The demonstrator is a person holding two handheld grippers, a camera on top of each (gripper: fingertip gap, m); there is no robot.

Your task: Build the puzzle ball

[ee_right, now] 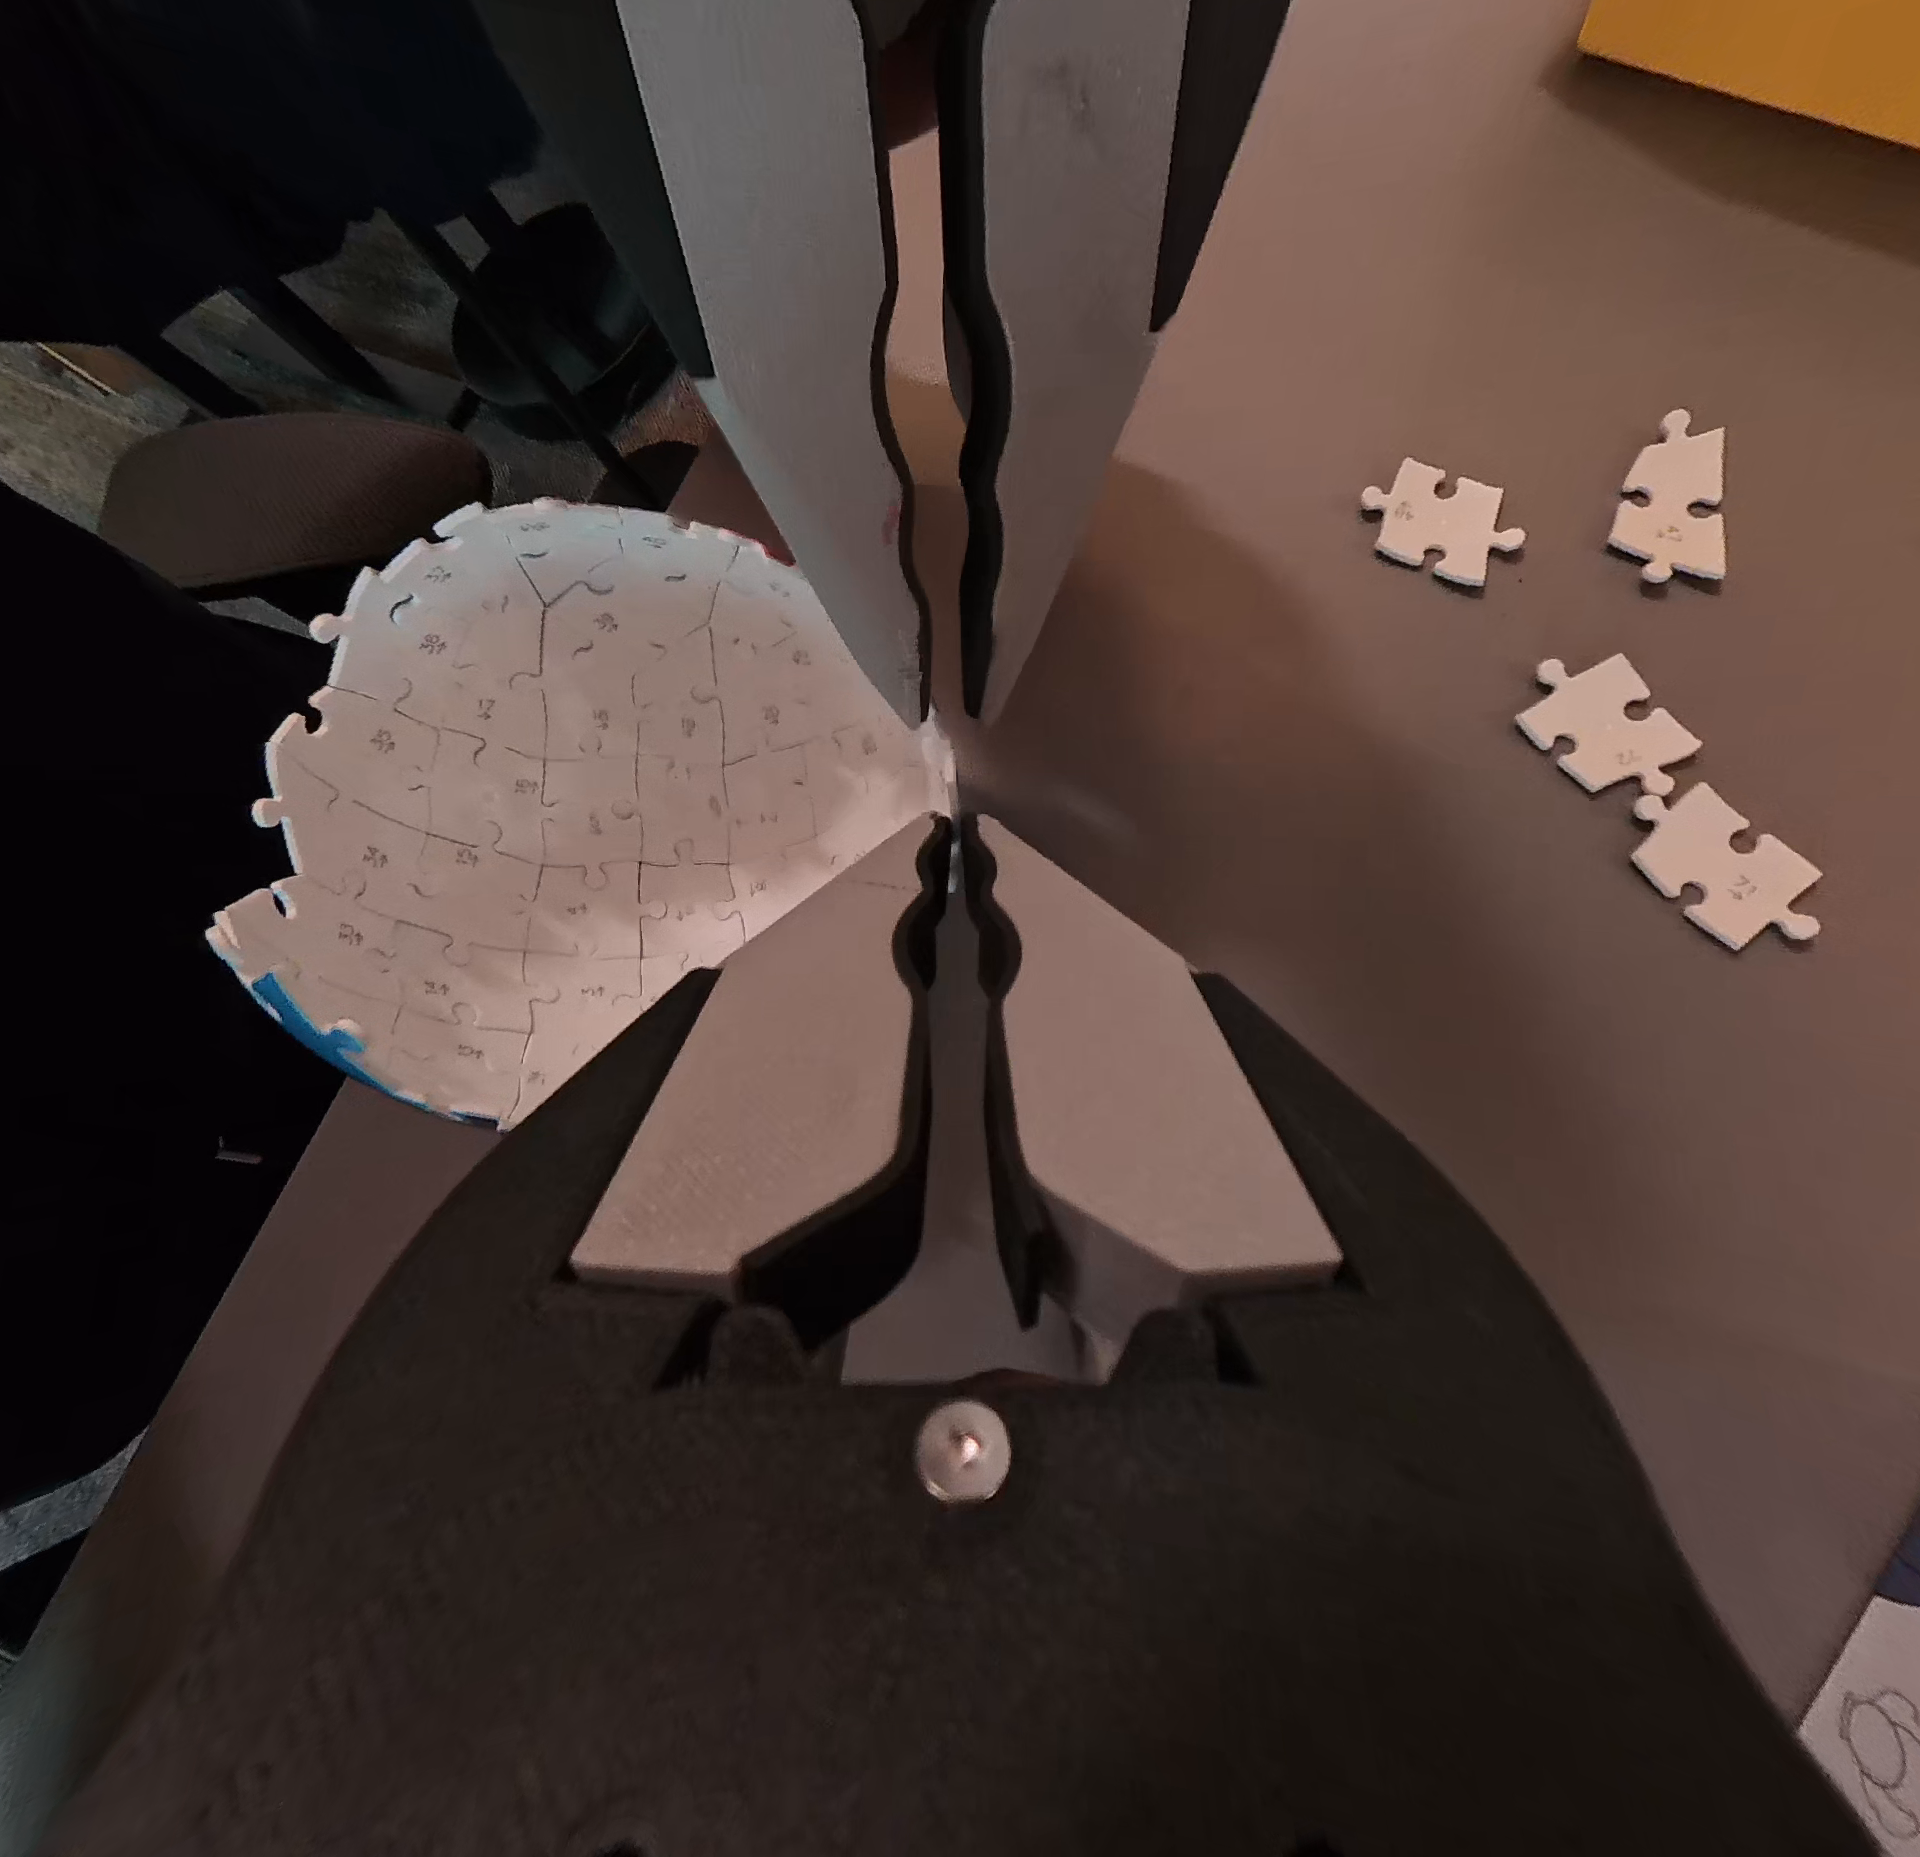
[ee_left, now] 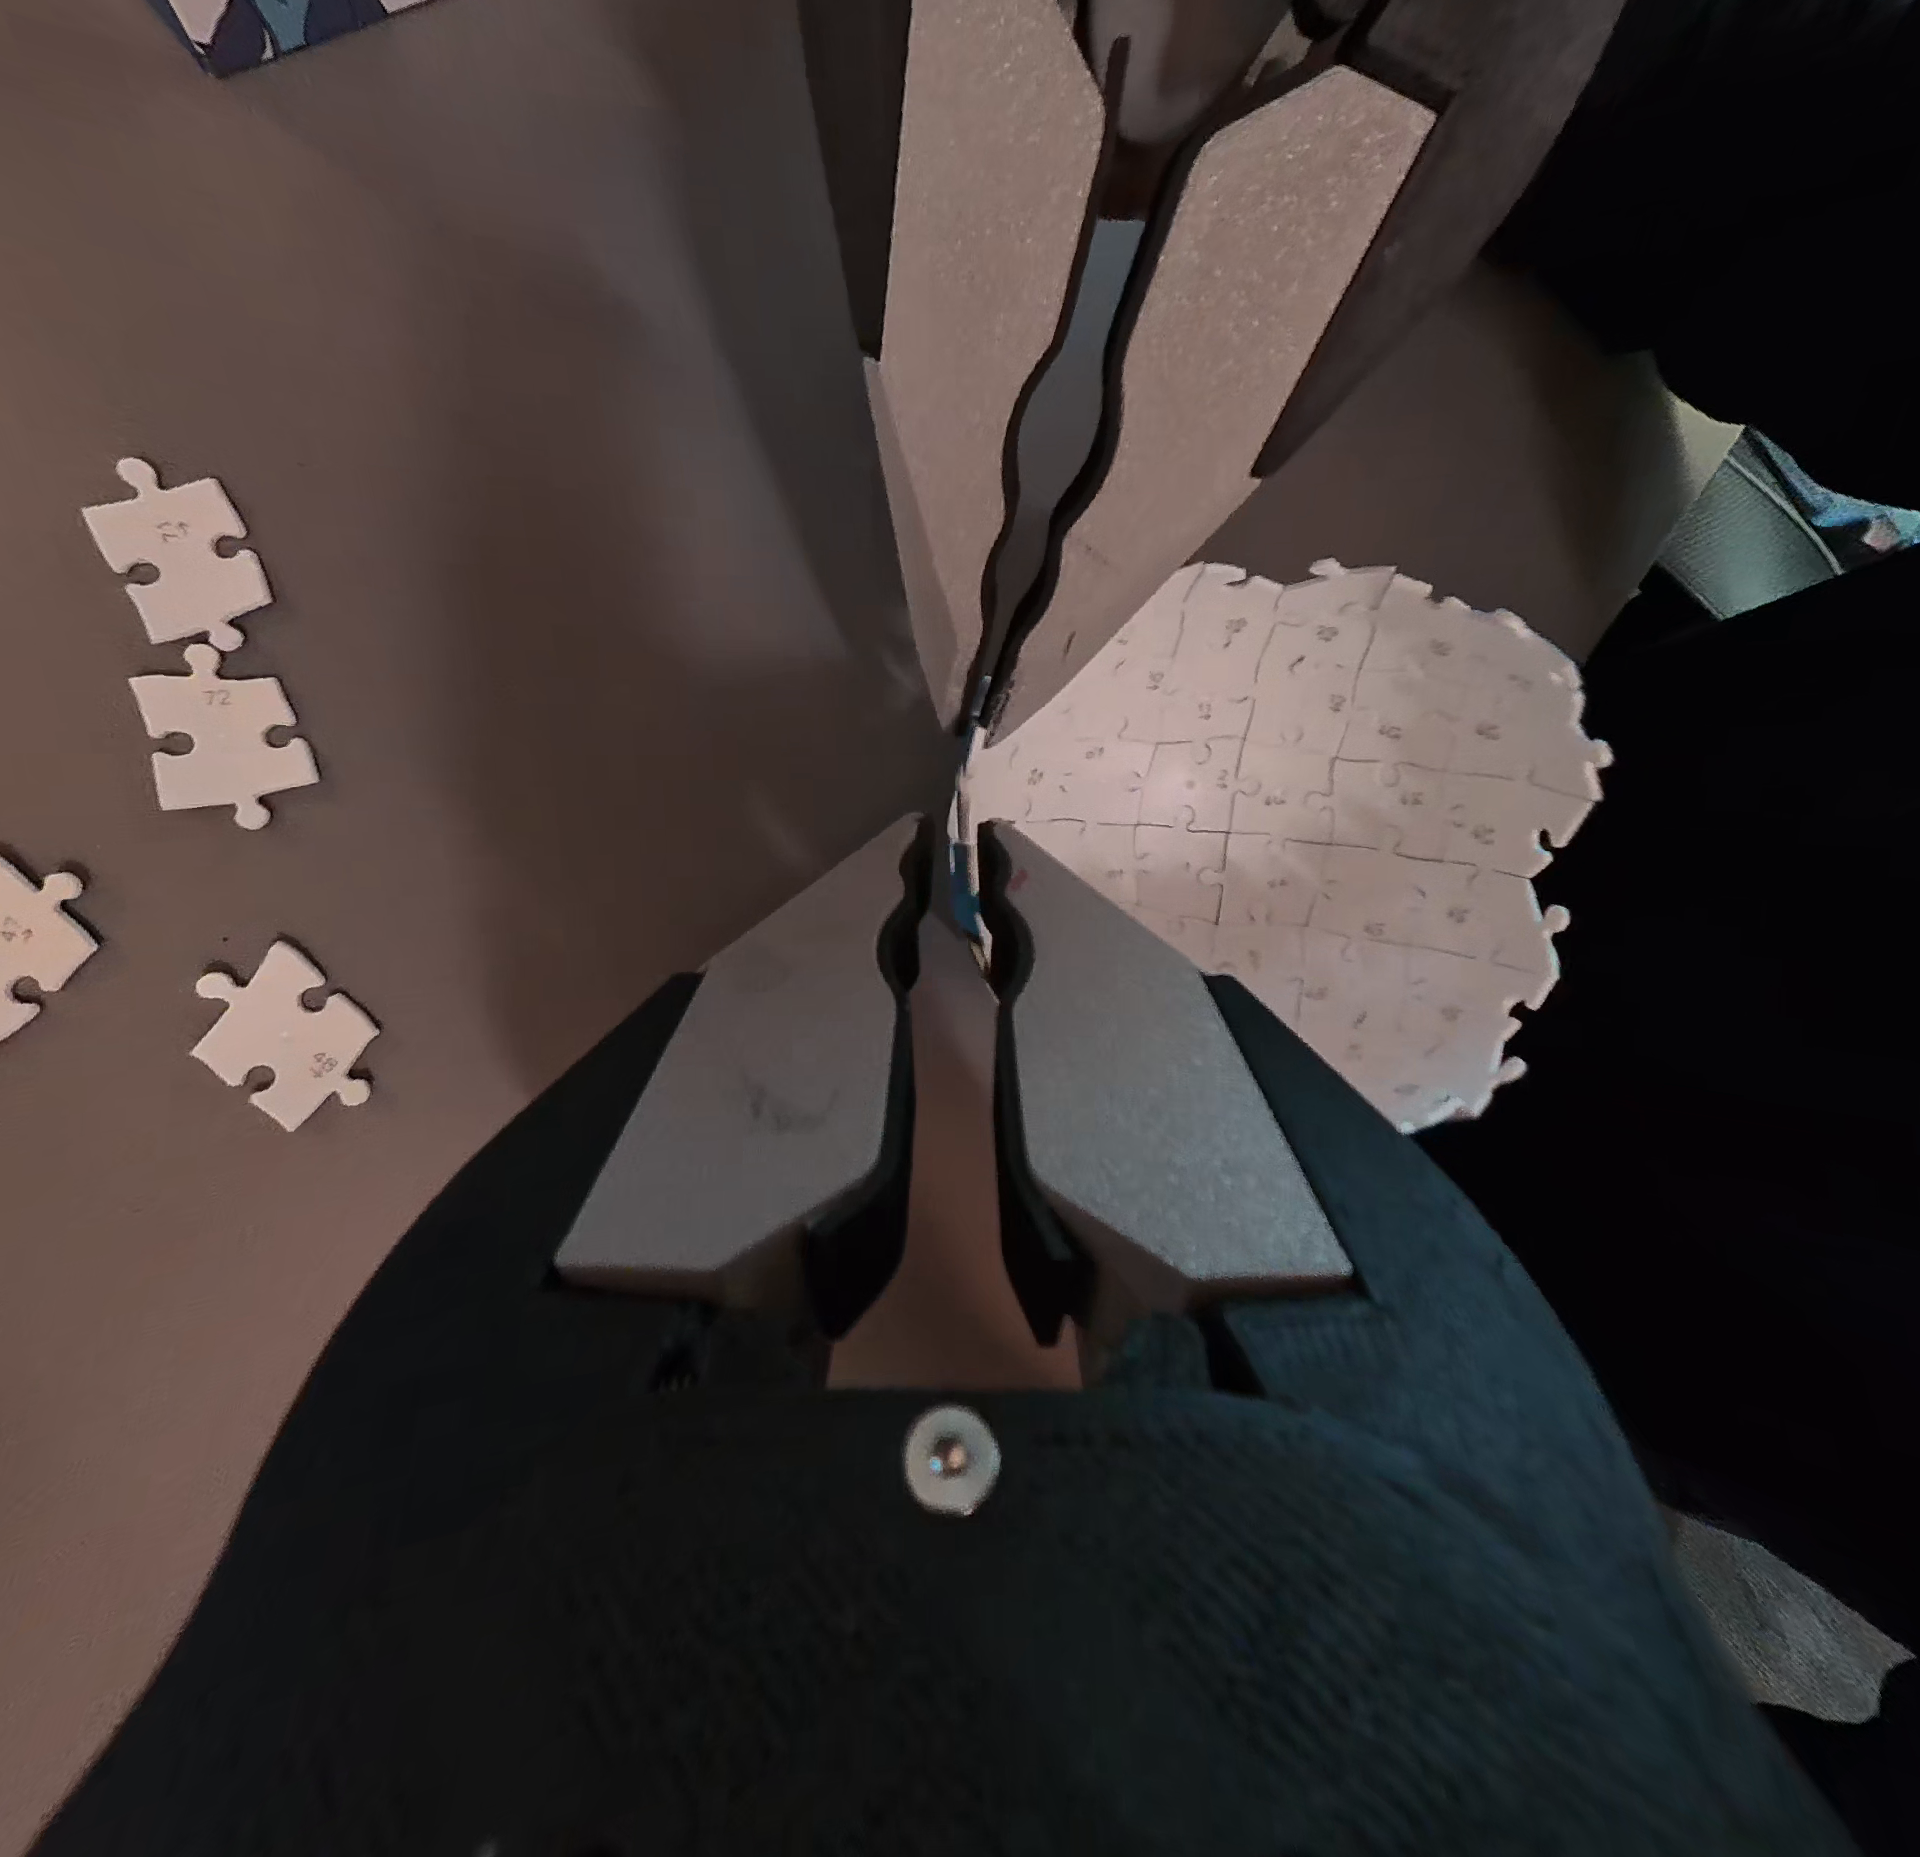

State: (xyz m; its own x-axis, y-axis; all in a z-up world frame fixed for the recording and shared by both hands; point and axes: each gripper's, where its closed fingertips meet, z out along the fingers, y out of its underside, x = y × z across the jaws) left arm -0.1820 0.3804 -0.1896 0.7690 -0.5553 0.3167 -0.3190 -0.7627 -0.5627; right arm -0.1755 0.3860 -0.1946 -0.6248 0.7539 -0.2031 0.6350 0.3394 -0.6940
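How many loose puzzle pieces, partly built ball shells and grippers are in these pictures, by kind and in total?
loose puzzle pieces: 4
partly built ball shell: 1
grippers: 2, left gripper and right gripper
total: 7

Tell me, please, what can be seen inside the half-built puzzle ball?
The half-built puzzle ball shows only its hollow white inner face of joined, marked pieces; nothing lies in it. The stretch at its rim behind both grippers is covered.
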